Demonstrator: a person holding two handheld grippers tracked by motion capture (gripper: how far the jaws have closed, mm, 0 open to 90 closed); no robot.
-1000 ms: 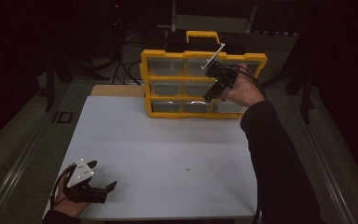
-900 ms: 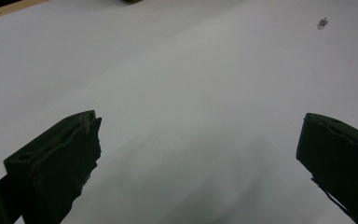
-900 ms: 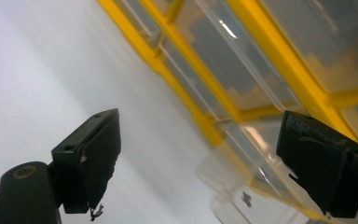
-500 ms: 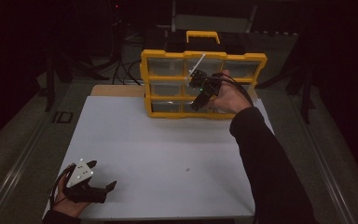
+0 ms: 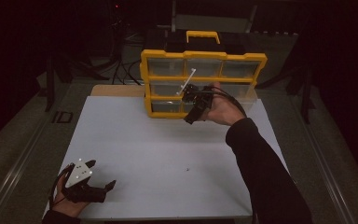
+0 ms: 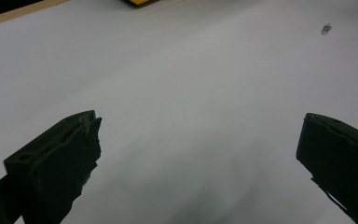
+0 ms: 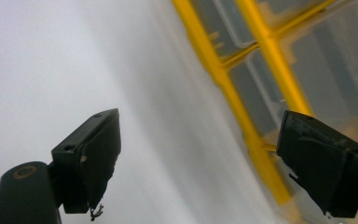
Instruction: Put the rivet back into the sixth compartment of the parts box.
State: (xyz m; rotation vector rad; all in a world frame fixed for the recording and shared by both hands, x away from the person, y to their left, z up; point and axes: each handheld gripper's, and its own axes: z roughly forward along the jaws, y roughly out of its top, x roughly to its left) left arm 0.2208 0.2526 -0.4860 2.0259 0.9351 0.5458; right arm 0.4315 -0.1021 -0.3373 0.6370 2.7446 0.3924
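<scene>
R gripper [image 5: 192,109] jaws apart, empty, just in front of yellow drawer organizer [image 5: 256,60], prob. not touching; L gripper [image 5: 98,177] jaws apart, on bench [image 5: 168,140].

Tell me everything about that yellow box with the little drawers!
The yellow drawer box stands upright at the far edge of the white table. Its frame looks like yellow plastic, holding rows of see-through drawers, with a yellow handle on a black top. The right tongs hover open just before its lower drawers.
</scene>
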